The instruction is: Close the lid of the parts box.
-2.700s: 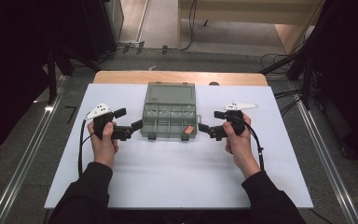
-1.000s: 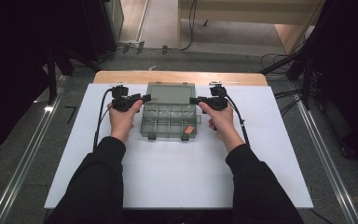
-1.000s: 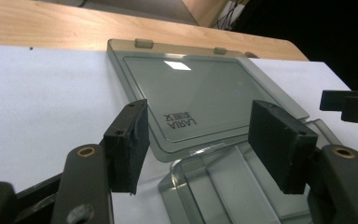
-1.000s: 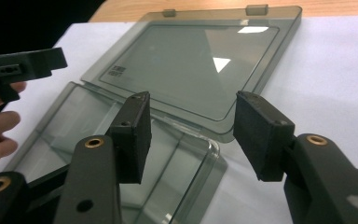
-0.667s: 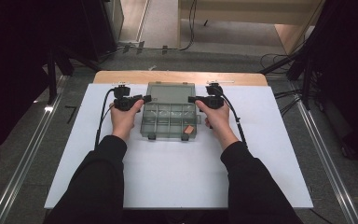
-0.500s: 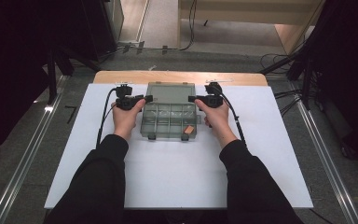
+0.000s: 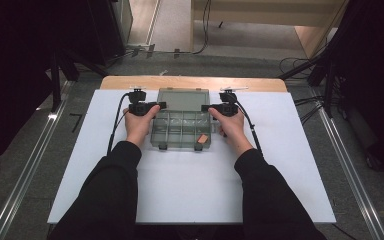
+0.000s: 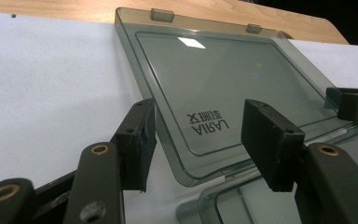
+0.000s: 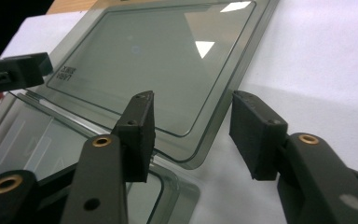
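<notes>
The box (image 7: 181, 129) sits at the far middle of the white bench (image 7: 190, 190), its lid (image 7: 183, 99) laid flat behind it and reaching nearly to the wooden strip at the far edge; wide bare bench lies on both sides and toward the person. The box is clear, smoky plastic, split into compartments, with a small orange piece (image 7: 203, 138) in the near right one and two latches on the near wall; the lid bears printed lettering. The left gripper (image 7: 152, 106) straddles the lid's left corner by the hinge, jaws apart, not pressing; the right gripper (image 7: 211, 107) straddles the right corner likewise, jaws apart. Since a second ago both grippers have come in to the lid's corners, and the left jaws have just been closing.
</notes>
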Available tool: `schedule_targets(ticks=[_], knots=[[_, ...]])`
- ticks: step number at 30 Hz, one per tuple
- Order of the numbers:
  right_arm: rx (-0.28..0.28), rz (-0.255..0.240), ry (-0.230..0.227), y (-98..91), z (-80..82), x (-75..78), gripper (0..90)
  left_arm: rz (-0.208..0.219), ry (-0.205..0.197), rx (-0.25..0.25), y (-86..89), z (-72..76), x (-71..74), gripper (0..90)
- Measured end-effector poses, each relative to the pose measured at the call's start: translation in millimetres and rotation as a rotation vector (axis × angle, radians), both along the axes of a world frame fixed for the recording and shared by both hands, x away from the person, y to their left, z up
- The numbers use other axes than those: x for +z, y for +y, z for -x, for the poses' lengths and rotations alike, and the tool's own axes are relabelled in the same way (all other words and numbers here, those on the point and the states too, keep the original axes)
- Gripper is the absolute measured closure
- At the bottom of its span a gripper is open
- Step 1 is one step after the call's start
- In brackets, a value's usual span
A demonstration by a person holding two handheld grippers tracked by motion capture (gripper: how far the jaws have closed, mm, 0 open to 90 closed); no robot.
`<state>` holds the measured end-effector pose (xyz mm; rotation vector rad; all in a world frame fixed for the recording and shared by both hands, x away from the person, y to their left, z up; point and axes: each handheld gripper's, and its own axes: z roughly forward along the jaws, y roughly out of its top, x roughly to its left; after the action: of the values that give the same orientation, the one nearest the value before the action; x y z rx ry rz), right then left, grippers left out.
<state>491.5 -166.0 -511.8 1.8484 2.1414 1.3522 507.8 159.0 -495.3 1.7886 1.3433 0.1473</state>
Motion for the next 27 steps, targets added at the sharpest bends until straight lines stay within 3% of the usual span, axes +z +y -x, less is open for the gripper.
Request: schedule_targets(ticks=[4, 11, 15, 27], knots=[[-0.009, -0.03, 0.035, -0.3, -3.4, -3.4, 47.5, 0.011, 0.022, 0.01, -0.9, -1.9, -4.7, 44.4], [-0.002, -0.022, 0.028, 1.7, -4.2, -2.6, 50.5, 0.025, 0.027, 0.021, -1.0, -2.6, -5.4, 44.5], [-0.017, -0.021, -0.009, 0.7, -2.6, 0.8, 59.8, 0.04, 0.028, 0.017, -0.1, -2.6, -4.9, 50.4], [-0.028, 0.061, -0.147, -1.0, 10.4, 16.8, 77.5, 0.013, -0.066, 0.012, 4.8, 5.6, 9.5, 66.9]])
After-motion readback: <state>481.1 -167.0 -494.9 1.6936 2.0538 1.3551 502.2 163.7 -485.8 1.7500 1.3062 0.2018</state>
